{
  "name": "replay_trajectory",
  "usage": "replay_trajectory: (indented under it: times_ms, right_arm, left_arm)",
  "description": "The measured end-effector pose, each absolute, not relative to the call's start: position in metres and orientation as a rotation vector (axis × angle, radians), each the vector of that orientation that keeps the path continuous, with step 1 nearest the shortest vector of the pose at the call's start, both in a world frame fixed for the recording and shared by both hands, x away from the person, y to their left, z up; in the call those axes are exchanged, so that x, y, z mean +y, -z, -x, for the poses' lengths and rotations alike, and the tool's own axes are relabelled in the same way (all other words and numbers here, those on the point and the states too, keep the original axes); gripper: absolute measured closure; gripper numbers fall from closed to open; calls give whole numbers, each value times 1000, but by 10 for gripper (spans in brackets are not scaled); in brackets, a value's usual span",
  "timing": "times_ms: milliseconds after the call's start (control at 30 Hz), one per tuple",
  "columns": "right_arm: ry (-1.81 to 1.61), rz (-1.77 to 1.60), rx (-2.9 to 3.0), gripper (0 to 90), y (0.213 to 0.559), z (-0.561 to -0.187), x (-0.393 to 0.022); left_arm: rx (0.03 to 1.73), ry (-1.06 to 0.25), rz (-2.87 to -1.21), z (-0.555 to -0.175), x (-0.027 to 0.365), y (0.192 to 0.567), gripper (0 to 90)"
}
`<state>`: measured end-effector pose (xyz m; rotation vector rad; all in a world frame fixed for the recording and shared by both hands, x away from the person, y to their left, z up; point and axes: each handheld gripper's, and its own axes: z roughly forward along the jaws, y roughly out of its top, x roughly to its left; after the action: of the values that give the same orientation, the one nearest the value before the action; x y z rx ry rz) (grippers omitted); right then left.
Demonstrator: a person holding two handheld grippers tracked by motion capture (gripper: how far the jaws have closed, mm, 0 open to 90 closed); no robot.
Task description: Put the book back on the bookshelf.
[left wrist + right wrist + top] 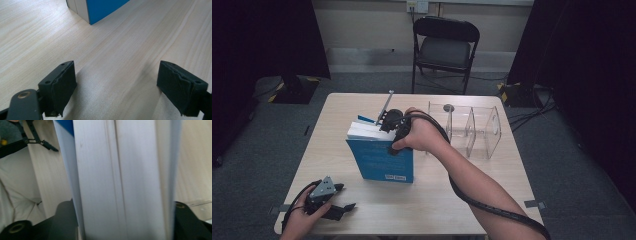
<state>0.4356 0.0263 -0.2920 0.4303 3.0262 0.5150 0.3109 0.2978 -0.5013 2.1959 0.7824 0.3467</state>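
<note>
Nearest the high camera, the left gripper (343, 197) rests at the front left corner of the wooden table (337, 105), held in the person's left hand (299, 217). Its jaws stand spread with nothing between them — in the left gripper view only bare tabletop lies between the two black pads (63, 85), and a lower corner of the blue book (105, 8) shows farther off.

Near the middle of the table the blue book (382, 160) stands upright on its bottom edge, cover facing the person, white page block turned up. From above, the right gripper (388, 122) comes down over the book's top edge. In the right gripper view the jaws sit on either side of the white pages (122, 180), straddling the whole thickness; whether the pads press the covers I cannot tell.

Just right of the book stands a clear acrylic divided holder (472, 127). Behind the table — a black folding chair (444, 47).
</note>
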Motion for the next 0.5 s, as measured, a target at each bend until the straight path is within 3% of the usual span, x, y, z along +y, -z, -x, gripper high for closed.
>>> replay_trajectory:
  times_ms: [200,333,500]
  right_arm:
    - [-452,-397,3053,499,303,-440,27]
    - [-466,-441,3034,410,303,-441,26]
    - [-418,-422,3036,495,303,-440,28]
  left_arm:
    - [780,-341,-2196,-311,298,501,150]
    - [785,-331,-2192,-311,297,502,150]
    - [785,-330,-2191,-311,297,502,149]
